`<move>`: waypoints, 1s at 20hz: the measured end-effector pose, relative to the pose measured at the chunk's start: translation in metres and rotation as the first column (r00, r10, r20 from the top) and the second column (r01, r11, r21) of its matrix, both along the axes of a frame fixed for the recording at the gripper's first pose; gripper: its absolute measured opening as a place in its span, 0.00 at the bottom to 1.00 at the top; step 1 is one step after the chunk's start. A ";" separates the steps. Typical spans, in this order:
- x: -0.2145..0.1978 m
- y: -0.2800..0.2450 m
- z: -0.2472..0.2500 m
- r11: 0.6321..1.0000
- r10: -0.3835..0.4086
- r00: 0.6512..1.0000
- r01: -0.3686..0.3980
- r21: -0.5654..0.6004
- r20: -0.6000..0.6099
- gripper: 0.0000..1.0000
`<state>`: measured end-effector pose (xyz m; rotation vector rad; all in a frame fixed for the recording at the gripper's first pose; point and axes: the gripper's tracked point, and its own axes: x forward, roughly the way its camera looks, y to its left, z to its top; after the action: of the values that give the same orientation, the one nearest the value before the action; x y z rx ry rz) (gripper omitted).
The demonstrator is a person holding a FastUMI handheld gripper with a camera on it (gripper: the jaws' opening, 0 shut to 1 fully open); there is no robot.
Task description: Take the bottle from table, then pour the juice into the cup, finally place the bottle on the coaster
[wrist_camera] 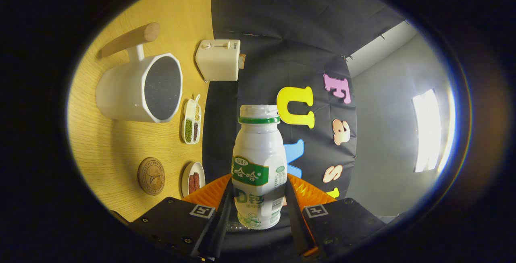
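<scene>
Gripping a small white plastic drink bottle [258,166] between the two fingers of the gripper [258,210], closed partway, both fingers pressing the bottle's lower sides. Showing a smooth, rounded body, a green and white label, a green neck band and a pale foil top. Running its long axis forward between the fingers, top pointing away from the camera toward the black cloth wall. Hanging off the wood-grain tabletop [117,142], past its edge, against the wall. Lying beyond the fingers on the tabletop: a white faceted cup [133,90] with a long wooden handle [131,38], mouth facing the camera and turned toward the bottle; a round coaster [151,176] with an engraved face, near the fingers; a cream toaster [218,59] at the tabletop's edge; an oblong divided dish [191,122] of seeds; a small round plate [192,179] just beside the coaster. Leaving bare wood between cup and coaster.
</scene>
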<state>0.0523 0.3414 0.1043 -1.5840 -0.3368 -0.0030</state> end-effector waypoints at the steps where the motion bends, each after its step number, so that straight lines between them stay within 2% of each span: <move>1: 0.000 0.000 0.000 1.000 0.000 1.000 0.000 -0.004 0.001 0.66; 20: 0.006 -0.002 0.001 0.997 0.002 0.999 0.001 -0.077 0.045 0.66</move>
<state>0.0581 0.3394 0.1054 -1.6625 -0.3765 -0.0255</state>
